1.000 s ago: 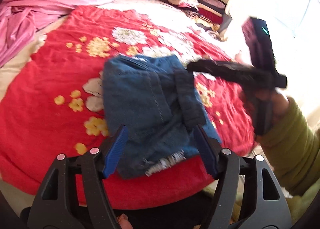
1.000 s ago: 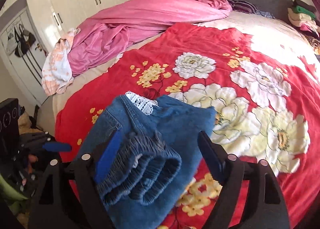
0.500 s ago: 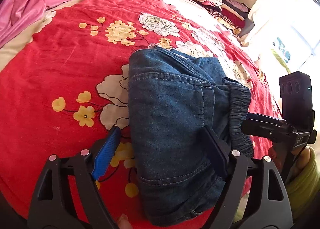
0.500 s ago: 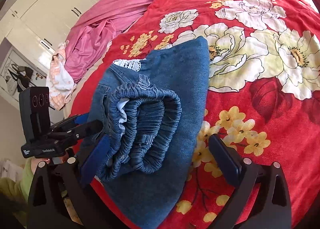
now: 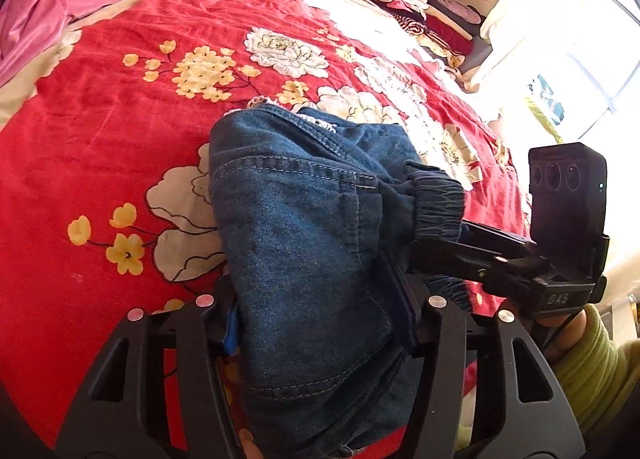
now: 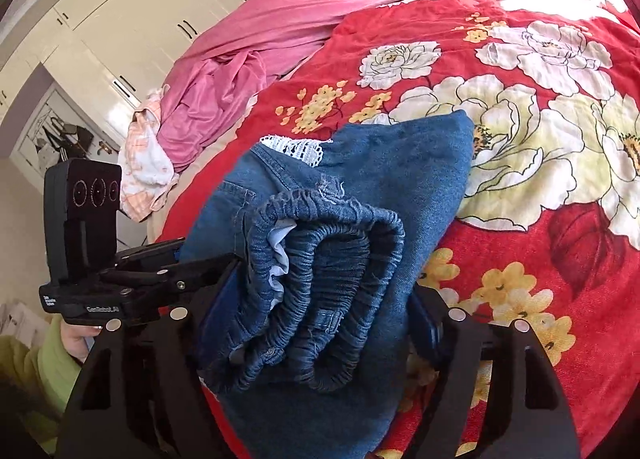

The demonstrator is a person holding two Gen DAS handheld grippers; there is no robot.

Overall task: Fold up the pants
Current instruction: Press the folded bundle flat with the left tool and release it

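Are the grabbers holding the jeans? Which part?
Both grabbers are closing around the folded jeans: the left gripper at a folded side, the right gripper at the bunched elastic waistband.

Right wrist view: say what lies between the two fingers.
The folded jeans, elastic waistband end nearest the camera, fill the gap of the right gripper as its jaws close; the right wrist view shows it.
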